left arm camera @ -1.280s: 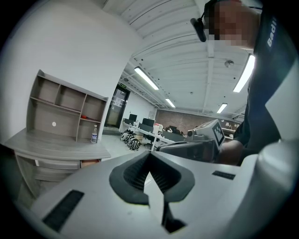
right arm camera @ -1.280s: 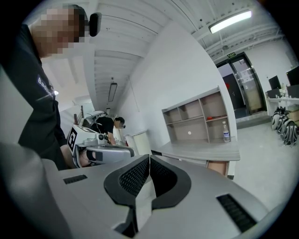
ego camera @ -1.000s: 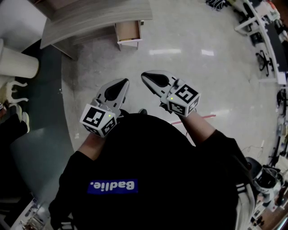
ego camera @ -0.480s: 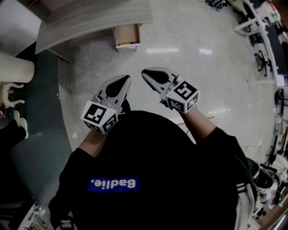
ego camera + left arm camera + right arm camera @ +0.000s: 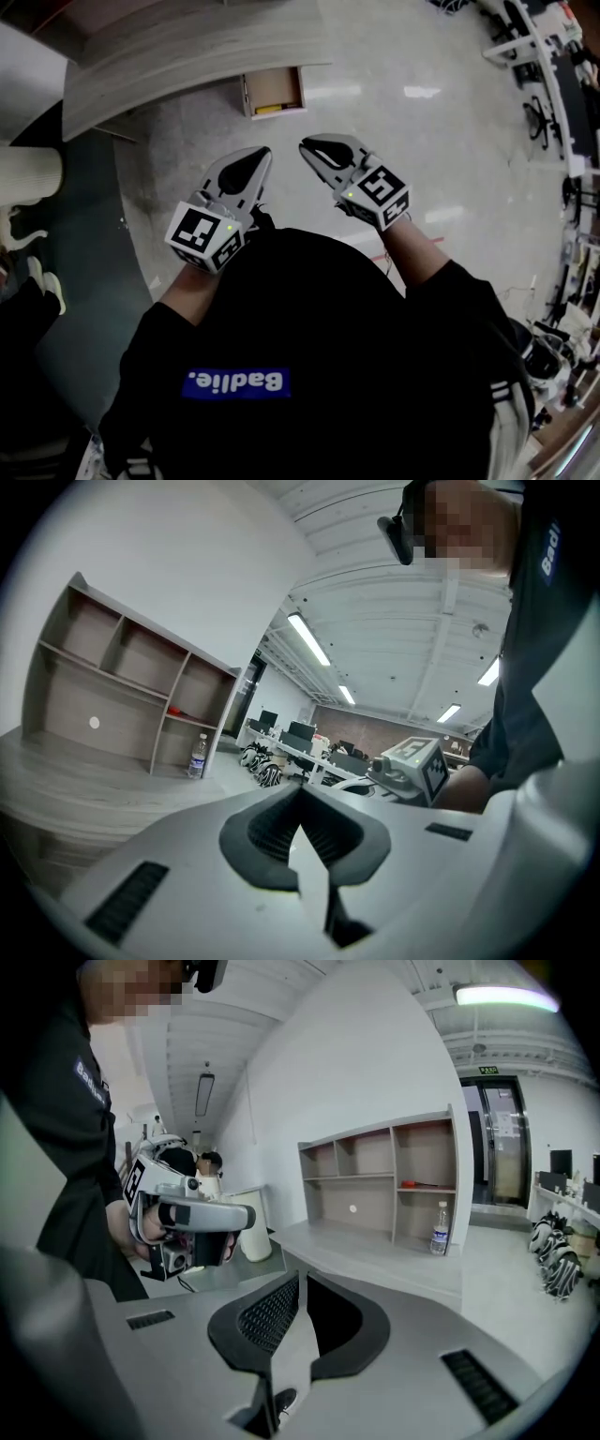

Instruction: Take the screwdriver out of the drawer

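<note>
Above glossy floor [image 5: 441, 159], left gripper [image 5: 263, 152], right gripper [image 5: 305, 144]: ribbed jaws together, empty; boxy wooden drawer [image 5: 277, 88] open.

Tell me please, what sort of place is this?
Most likely an open-plan office: a long grey counter with an open drawer, a shelf unit holding a water bottle, and rows of desks with monitors under strip lights.

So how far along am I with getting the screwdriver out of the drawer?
Done: the drawer stands open, with a yellow item, likely the screwdriver, at its front. In hand: nothing; the left gripper and right gripper are shut and empty, near your chest. To do: reach in, grip it, lift it out.
</note>
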The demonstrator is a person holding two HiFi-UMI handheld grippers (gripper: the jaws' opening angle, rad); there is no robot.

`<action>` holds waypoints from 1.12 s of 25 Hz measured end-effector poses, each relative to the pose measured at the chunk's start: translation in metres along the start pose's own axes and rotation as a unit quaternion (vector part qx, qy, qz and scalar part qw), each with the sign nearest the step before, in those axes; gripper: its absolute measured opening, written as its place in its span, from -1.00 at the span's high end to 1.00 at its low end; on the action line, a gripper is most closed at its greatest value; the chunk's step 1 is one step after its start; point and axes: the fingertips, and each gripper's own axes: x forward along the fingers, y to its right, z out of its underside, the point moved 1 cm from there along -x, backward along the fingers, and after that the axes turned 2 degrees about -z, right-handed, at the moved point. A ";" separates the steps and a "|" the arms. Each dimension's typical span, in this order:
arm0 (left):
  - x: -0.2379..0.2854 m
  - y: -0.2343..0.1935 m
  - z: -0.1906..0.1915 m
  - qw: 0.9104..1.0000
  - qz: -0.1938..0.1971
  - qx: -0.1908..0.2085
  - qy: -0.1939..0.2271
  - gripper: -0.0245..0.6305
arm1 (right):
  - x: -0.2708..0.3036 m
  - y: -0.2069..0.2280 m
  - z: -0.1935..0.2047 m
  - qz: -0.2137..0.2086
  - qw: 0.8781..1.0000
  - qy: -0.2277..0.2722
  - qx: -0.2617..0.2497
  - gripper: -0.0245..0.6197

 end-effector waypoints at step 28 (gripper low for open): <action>0.035 -0.124 0.000 0.991 -0.120 -0.062 -0.002 0.93 | 0.158 0.142 0.131 -0.062 0.952 -0.246 -0.170 0.61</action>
